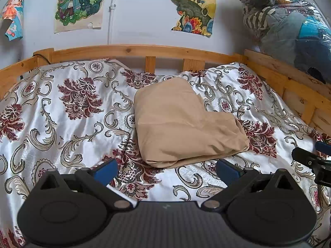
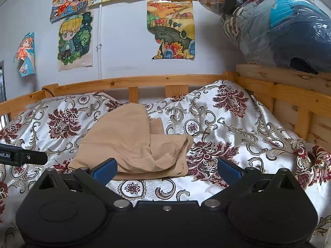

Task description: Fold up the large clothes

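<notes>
The tan garment [image 1: 182, 124] lies folded into a compact bundle on the floral bedspread [image 1: 62, 113], mid-bed, its long axis running from far-left to near-right, thick folded edge nearest. Left gripper [image 1: 166, 170] hovers just short of it, jaws spread, holding nothing. Right gripper [image 2: 166, 170] likewise spread and empty. A wooden rail [image 1: 128, 51] bounds the far side; a plastic bag of clothes [image 2: 279, 24] sits far right.

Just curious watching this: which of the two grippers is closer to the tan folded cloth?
Left, slightly. The left gripper hangs open just before the tan cloth. The right gripper, also open, sits toward the cloth's right end.
</notes>
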